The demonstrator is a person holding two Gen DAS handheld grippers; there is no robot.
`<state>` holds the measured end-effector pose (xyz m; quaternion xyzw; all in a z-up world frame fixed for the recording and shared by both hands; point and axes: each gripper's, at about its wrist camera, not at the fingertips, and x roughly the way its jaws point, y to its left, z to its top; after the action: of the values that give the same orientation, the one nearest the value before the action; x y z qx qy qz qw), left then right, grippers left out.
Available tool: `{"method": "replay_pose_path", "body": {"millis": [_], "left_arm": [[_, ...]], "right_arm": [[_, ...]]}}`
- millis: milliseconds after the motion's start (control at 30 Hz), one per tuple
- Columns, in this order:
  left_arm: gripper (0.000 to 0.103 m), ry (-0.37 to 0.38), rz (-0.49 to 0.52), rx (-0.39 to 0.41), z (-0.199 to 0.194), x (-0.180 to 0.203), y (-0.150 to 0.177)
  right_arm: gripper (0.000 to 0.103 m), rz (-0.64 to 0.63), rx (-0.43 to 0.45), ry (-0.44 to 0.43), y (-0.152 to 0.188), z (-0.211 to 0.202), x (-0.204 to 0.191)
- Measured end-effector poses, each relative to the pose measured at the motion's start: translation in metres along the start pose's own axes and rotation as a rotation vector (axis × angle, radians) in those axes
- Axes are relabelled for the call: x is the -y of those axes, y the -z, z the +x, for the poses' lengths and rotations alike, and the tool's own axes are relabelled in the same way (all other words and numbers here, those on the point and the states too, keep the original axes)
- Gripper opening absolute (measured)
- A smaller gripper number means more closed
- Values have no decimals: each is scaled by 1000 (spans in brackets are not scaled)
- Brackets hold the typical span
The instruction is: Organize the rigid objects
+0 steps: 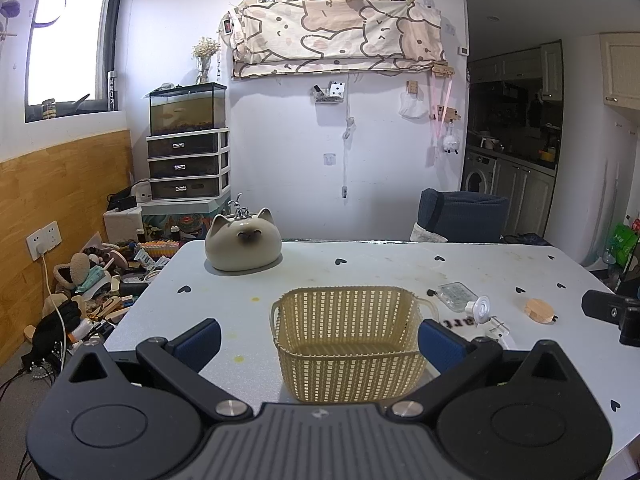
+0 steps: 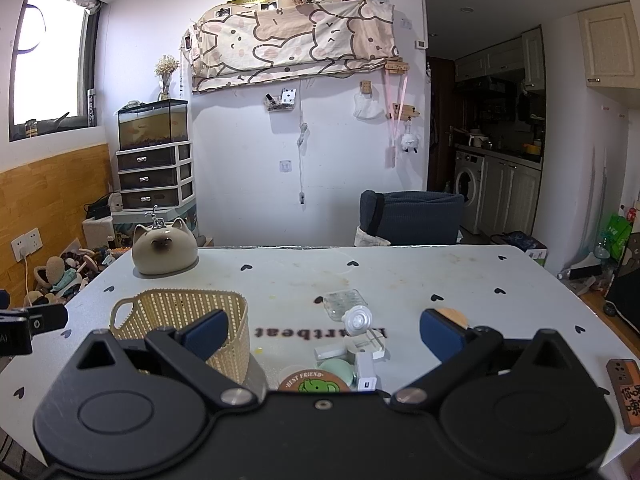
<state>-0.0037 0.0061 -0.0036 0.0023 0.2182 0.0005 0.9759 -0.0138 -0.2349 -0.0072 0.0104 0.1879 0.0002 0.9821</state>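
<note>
A beige woven plastic basket [image 1: 347,340] stands empty on the white table, right in front of my open left gripper [image 1: 320,340]; it also shows in the right wrist view [image 2: 182,320] at left. My right gripper [image 2: 324,332] is open and empty above a cluster of small items: a clear flat bottle [image 2: 344,302], a white round cap [image 2: 357,321], white plastic pieces [image 2: 366,346], a white adapter [image 2: 367,376], a green disc [image 2: 338,370] and a round "Best Friend" coaster [image 2: 314,382]. A round wooden disc [image 1: 540,310] lies at the right.
A ceramic cat-shaped pot [image 1: 243,244] sits at the table's far left. A brown wooden block with characters [image 2: 626,394] lies at the right edge. A dark blue chair [image 1: 460,220] stands behind the table. Clutter covers the floor at left [image 1: 92,280].
</note>
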Motion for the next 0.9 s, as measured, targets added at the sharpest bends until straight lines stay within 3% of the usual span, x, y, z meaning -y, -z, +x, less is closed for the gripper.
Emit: {"method": "replay_pose_path", "body": {"millis": [900], "left_arm": [[103, 0, 0, -4, 8, -7, 3]], "right_arm": [[103, 1, -4, -2, 4, 9, -5]]}}
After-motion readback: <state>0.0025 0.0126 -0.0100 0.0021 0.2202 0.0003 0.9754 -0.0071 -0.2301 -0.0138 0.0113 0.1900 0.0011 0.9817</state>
